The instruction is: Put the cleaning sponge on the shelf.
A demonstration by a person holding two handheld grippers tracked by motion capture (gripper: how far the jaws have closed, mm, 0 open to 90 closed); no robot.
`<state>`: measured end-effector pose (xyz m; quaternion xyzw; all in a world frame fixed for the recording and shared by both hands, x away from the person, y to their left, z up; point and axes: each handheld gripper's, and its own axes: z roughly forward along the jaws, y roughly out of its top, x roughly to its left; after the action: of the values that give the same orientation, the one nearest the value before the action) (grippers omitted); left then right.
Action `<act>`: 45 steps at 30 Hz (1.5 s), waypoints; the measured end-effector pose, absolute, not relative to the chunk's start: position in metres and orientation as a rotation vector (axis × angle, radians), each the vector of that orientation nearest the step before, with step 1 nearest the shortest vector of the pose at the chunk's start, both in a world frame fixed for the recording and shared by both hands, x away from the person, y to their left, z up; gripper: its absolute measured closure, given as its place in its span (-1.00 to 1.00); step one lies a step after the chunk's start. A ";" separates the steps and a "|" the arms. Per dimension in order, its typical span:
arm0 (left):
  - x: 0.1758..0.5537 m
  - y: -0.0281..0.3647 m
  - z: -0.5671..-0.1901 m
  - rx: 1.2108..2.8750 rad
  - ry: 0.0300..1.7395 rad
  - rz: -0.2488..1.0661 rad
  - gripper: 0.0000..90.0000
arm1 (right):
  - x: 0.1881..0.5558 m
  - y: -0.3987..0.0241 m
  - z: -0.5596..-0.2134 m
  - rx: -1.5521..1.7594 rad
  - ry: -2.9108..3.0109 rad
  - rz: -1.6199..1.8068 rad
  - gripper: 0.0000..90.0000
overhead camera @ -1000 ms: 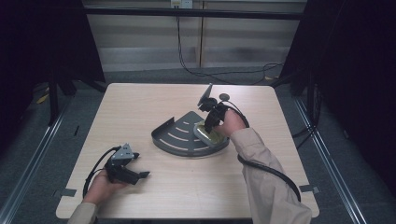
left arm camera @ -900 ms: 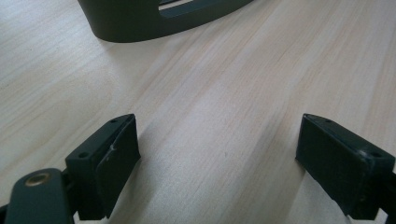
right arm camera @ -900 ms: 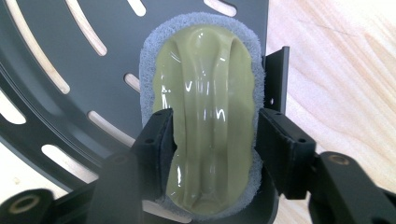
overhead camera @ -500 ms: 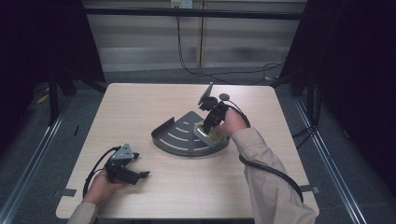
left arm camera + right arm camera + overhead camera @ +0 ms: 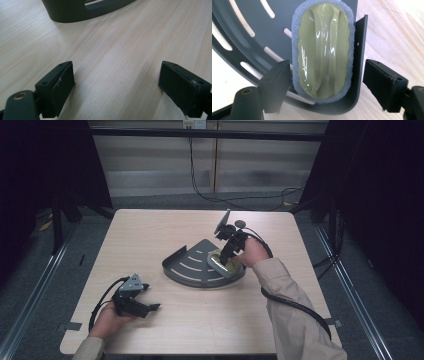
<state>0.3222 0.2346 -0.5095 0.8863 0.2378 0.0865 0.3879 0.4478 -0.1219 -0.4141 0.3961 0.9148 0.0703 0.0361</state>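
A dark grey quarter-round slotted tray lies in the middle of the table. In its right corner rests an oval scrubber with a glossy olive-green top and a grey-blue sponge rim; the high view shows the scrubber too. My right gripper hangs over it, open, its jaws on either side of the scrubber and the tray's wall, one inside the tray and one outside. At the front left of the table my left gripper rests open, with bare wood between its fingers.
The tray's curved outer wall stands ahead of the left gripper. Cables trail from both grippers. Dark frames and rails flank the table, and a wall with cords lies beyond its far edge.
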 end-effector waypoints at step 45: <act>0.322 0.235 -0.509 2.256 0.606 0.224 -0.72 | 0.394 -0.170 -0.398 1.182 2.840 0.277 -0.54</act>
<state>0.3221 0.2346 -0.5094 0.8865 0.2380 0.0879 0.3870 0.3945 -0.1703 -0.3978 0.3826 0.9192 0.0895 0.0263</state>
